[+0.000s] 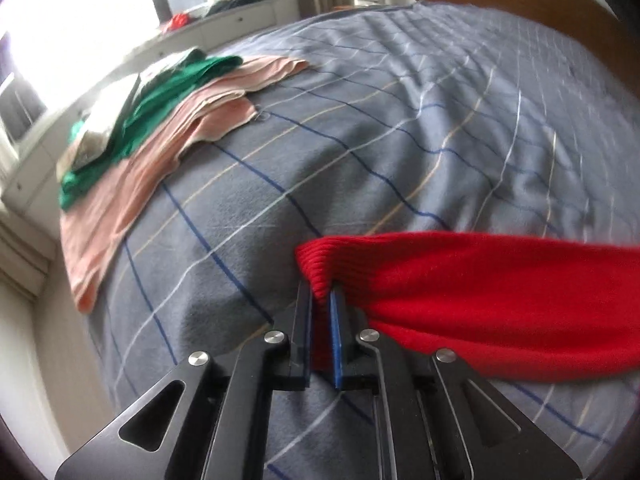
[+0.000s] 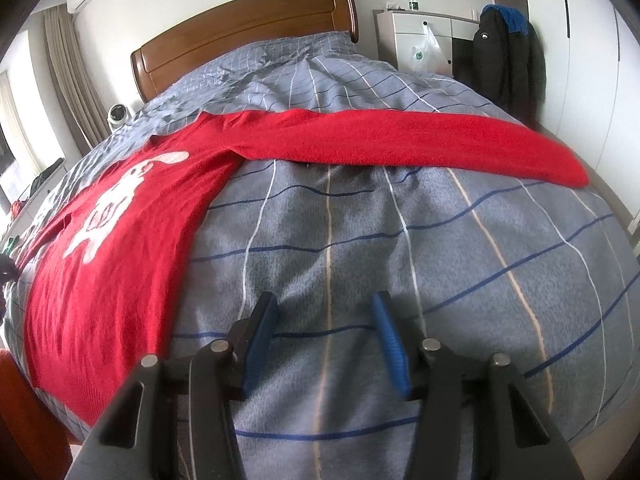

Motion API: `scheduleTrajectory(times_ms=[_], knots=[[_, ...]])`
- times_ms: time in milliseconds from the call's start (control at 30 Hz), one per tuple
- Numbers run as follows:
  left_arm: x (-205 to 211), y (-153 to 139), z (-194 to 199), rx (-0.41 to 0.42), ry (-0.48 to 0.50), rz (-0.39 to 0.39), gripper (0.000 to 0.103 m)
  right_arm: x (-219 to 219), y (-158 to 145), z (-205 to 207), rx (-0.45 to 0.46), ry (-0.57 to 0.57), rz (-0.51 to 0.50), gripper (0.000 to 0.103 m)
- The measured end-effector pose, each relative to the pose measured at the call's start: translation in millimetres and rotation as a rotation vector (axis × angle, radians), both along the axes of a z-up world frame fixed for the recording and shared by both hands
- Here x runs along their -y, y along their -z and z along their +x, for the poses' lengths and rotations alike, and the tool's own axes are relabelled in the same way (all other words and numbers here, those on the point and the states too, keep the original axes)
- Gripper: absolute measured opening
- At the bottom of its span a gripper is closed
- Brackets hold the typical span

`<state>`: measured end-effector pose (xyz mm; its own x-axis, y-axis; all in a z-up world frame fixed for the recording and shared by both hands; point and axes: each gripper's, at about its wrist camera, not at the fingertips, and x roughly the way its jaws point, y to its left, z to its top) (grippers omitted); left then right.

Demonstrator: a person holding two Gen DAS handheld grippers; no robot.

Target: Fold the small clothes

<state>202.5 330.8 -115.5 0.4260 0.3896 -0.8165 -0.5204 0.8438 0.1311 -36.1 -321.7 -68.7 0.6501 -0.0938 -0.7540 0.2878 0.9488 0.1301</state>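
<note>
Left tool (image 1: 320, 300) clamps red sweater (image 2: 120, 216) cuff; right tool (image 2: 324, 336) spread wide above bedspread (image 2: 360, 240).

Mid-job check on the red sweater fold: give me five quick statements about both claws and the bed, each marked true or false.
1. The left claw is shut on the ribbed cuff of the red sweater. True.
2. The right claw grips the other sleeve. False: it is open and holds nothing, above the plaid blanket; the sleeve lies spread out farther ahead.
3. The sweater has a white figure on its front. True.
4. The green garment lies directly on the blanket. False: it rests on the pink towel.
5. The sweater is already folded into a neat square. False: its body lies flat and one sleeve stretches out sideways.
</note>
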Motion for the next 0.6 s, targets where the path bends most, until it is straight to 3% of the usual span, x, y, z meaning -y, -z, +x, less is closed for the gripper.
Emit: scheduleTrajectory(times_ms=[100, 167, 233, 300, 433, 533, 600], knots=[[-0.4, -0.3, -1.5, 0.0, -0.006, -0.013, 0.012, 0.2, 0.0, -0.1, 0.0, 0.0, 0.001, 0.05], [0.1, -9.6, -9.8, 0.008, -0.008, -0.031, 0.023, 0.3, 0.0, -0.1, 0.001, -0.001, 0.004, 0.05], [5.9, -23.7, -21.6, 0.03, 0.012, -0.025, 0.041, 0.4, 0.2, -0.1, 0.002, -0.001, 0.007, 0.051], [19.4, -40.2, -33.4, 0.061, 0.064, -0.003, 0.049, 1.5, -0.6, -0.3, 0.006, -0.005, 0.022, 0.053], [82.2, -67.1, -79.0, 0.085, 0.307, -0.069, 0.066, 0.1, -16.6, -8.4, 0.016, -0.024, 0.059, 0.056], [153.1, -61.7, -124.8, 0.031, 0.569, -0.159, 0.073, -14.7, -23.5, -15.0, -0.005, -0.102, 0.132, 0.058], [189.9, -49.4, -147.1, -0.017, 0.68, -0.19, 0.074, -37.2, -19.8, -19.1, -0.064, -0.212, 0.21, 0.058]])
